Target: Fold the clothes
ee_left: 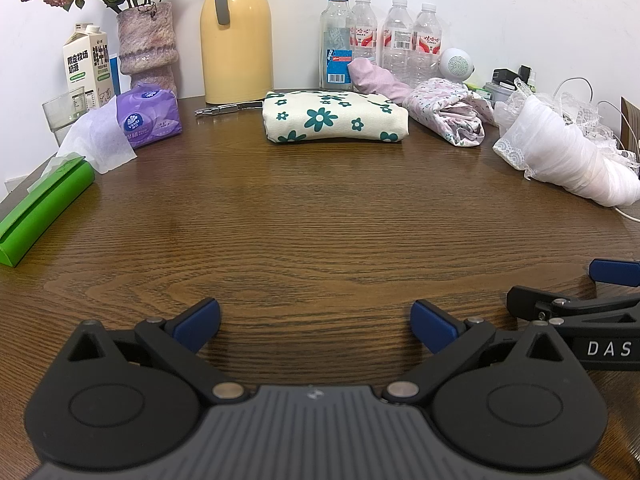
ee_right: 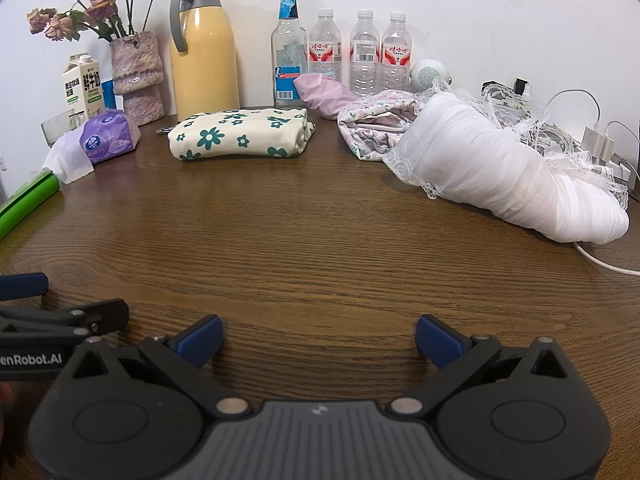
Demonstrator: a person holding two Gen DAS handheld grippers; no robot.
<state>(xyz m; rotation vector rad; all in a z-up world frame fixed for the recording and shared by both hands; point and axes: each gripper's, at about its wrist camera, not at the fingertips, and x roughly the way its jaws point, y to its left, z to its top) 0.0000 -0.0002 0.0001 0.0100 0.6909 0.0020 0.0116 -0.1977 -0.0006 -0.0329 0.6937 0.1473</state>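
Note:
A cream cloth with green flowers (ee_left: pixel 335 117) (ee_right: pixel 241 133) lies folded at the back of the wooden table (ee_left: pixel 320 216). Right of it sit a crumpled pink floral garment (ee_left: pixel 452 114) (ee_right: pixel 372 124), a pink dotted cloth (ee_left: pixel 376 78) (ee_right: pixel 320 94) and a rumpled white lace garment (ee_left: pixel 560 152) (ee_right: pixel 500 168). My left gripper (ee_left: pixel 315 326) hangs open low over the bare front of the table, holding nothing. My right gripper (ee_right: pixel 319 340) is likewise open and empty beside it. Each gripper's side shows at the edge of the other's view.
Along the back wall stand a milk carton (ee_left: pixel 86 62), a vase of dried roses (ee_left: pixel 146 46), a yellow thermos (ee_left: pixel 236 40), a glass bottle (ee_left: pixel 336 36) and three water bottles (ee_left: pixel 396 40). A purple tissue pack (ee_left: pixel 148 114) and green box (ee_left: pixel 44 212) lie left. Cables and chargers (ee_right: pixel 596 140) sit right.

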